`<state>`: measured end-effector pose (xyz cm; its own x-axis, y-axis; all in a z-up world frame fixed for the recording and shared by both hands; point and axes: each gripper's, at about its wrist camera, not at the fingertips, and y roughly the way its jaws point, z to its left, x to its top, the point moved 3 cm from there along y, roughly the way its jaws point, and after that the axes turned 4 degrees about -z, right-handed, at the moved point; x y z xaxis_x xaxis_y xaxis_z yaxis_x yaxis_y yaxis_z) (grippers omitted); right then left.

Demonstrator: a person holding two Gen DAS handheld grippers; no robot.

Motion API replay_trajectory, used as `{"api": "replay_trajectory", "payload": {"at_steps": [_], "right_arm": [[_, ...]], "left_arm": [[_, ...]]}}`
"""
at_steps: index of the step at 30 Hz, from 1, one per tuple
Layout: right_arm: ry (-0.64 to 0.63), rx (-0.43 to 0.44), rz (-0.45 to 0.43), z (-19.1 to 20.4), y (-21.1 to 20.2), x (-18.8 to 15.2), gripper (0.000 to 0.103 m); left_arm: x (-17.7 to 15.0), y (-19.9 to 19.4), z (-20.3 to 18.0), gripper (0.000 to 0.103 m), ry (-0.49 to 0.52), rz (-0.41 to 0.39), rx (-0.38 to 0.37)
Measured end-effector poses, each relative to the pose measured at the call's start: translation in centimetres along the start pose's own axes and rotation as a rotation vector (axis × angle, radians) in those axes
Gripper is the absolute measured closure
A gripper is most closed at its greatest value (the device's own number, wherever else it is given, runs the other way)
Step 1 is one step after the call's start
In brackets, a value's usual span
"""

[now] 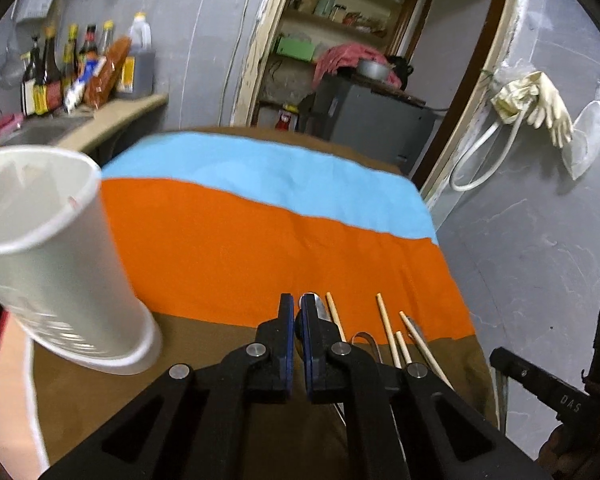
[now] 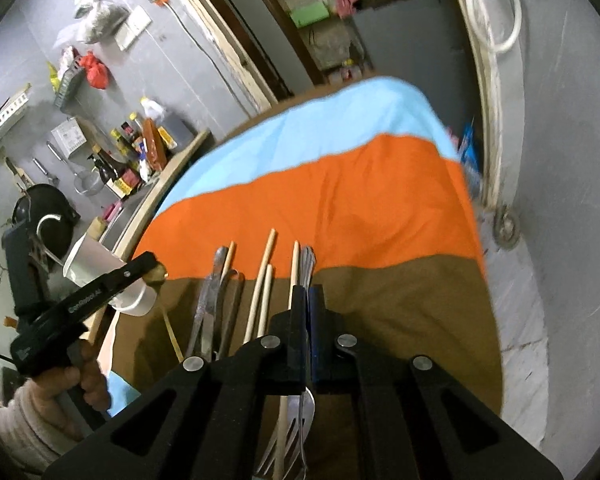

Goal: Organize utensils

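A fork [image 2: 305, 412] is seen clamped in the closed right gripper [image 2: 308, 300] — only in the right wrist view. A metal utensil [image 1: 319, 307] is pinched in the closed left gripper [image 1: 297, 312]; chopsticks [image 1: 388, 330] lie beside on the table [image 1: 220, 248], the white cup [image 1: 56, 264] left. "DAS" is read.

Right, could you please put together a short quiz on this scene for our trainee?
1. True or false: the left gripper and the right gripper both have wide-open jaws.
2. The middle stripe of the tablecloth is: A green, B orange, C white.
3. In the left wrist view, on which side of the chopsticks does the white cup stand?
Key: 1 false, both are shut; 2 B; 3 the left.
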<state>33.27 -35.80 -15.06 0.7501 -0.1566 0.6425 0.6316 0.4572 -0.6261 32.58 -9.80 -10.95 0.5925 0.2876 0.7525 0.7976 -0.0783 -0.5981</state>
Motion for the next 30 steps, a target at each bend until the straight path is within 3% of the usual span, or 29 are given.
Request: {"api": "replay_trajectory", "payload": {"at_steps": [7, 13, 23, 30], "right_arm": [[-0.019, -0.089, -0.149, 1.7, -5.0, 1.4, 0.101], [-0.014, -0.094, -0.261, 5.0, -8.1, 3.6, 0.101], [-0.100, 0.031, -0.425, 15.5, -6.9, 7.8, 0.101], [-0.163, 0.148, -0.508, 25.1, -2.8, 10.3, 0.101]], "left_arm": [[1.9, -4.1, 0.4, 0.099, 0.035, -0.098, -0.007], [5.1, -7.8, 1.9, 0.099, 0.053, -0.205, -0.033], [10.4, -13.0, 7.5, 0.099, 0.045, -0.325, -0.020], [14.8, -16.0, 14.8, 0.099, 0.043, -0.408, 0.069]]}}
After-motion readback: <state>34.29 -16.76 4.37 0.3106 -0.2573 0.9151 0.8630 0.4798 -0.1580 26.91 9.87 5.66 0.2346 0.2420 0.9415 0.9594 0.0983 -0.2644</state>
